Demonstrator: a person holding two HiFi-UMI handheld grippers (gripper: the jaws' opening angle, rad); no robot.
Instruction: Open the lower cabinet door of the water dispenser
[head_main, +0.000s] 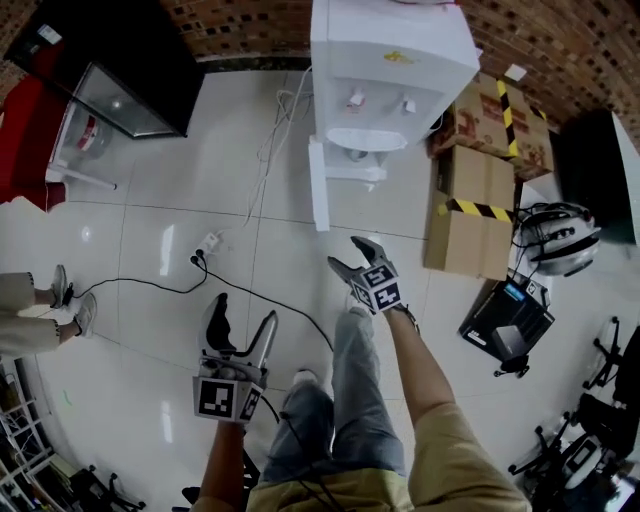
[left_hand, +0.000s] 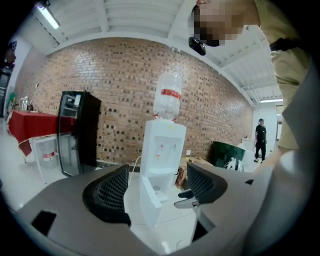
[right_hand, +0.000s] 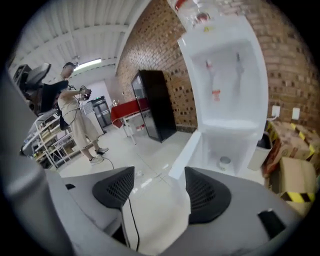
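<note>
The white water dispenser (head_main: 385, 75) stands against the brick wall. Its lower cabinet door (head_main: 318, 185) is swung wide open to the left. In the right gripper view the open door (right_hand: 187, 152) bares the cabinet, with a small round thing (right_hand: 224, 161) on its floor. My right gripper (head_main: 348, 253) is open and empty, a short way in front of the door and apart from it. My left gripper (head_main: 243, 312) is open too, farther back and to the left. In the left gripper view the dispenser (left_hand: 162, 150) shows between the open jaws.
Cardboard boxes with yellow-black tape (head_main: 470, 215) stand right of the dispenser. A black fridge (head_main: 130, 70) and a red table are at the far left. A power strip (head_main: 207, 245) and black cable cross the white tiles. A person's feet (head_main: 62, 295) show at the left edge.
</note>
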